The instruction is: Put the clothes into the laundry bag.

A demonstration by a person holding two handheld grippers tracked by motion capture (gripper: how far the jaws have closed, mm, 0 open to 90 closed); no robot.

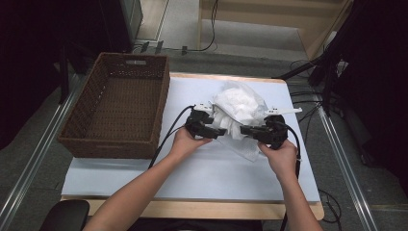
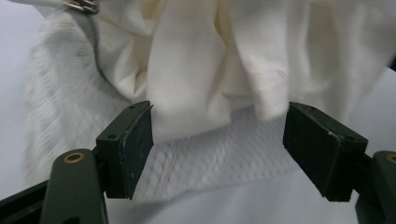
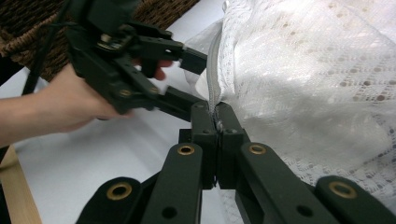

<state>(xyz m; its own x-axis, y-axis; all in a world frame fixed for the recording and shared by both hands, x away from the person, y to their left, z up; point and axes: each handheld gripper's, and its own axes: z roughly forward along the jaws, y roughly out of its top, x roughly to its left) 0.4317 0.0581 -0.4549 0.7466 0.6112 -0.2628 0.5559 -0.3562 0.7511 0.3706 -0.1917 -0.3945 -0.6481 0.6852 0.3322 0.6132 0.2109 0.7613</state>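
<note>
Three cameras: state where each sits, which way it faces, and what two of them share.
High view: above the person's side, facing forward and down on the table; both forearms, left claw, right claw.
Left gripper view: on the left claw, facing the white garment; its jaws stand apart.
Right gripper view: on the right claw, shut on the garment's edge.
The high and right gripper views share the wicker basket.

White lace-patterned garment [image 1: 238, 113], brown wicker basket [image 1: 86, 139], pale blue table cover [image 1: 192, 178].

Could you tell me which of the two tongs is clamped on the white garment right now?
The right tongs: their jaws are pressed together on an edge of the white garment. The left tongs stand open, with fabric between the pads but unpinched.
</note>
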